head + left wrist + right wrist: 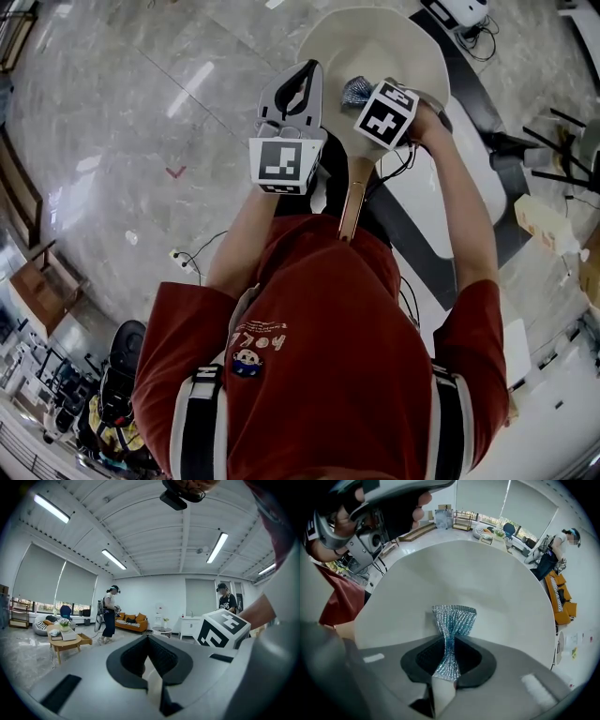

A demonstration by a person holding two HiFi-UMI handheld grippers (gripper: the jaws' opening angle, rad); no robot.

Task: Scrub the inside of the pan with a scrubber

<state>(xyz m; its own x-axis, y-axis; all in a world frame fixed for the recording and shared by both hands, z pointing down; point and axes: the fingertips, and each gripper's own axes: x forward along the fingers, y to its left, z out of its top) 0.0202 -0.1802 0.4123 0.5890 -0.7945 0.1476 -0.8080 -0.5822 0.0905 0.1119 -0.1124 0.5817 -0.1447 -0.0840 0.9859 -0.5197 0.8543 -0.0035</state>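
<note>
We are looking at the cream pan point(375, 52) hanging tilted above the polished grey stone floor point(122, 103), its wooden handle point(352, 202) pointing back toward the person's red shirt. Inside it, the silvery-blue mesh scrubber point(453, 618) is lying against the pale inner surface, pinched tight between the jaws of the right gripper point(451, 641). The left gripper point(302, 77) is hovering just beside the pan's rim, its jaws closed together on nothing. Farther out, an orange sofa point(131, 620) and a low wooden bench point(84, 641) carrying books are standing under ceiling strip lights.
</note>
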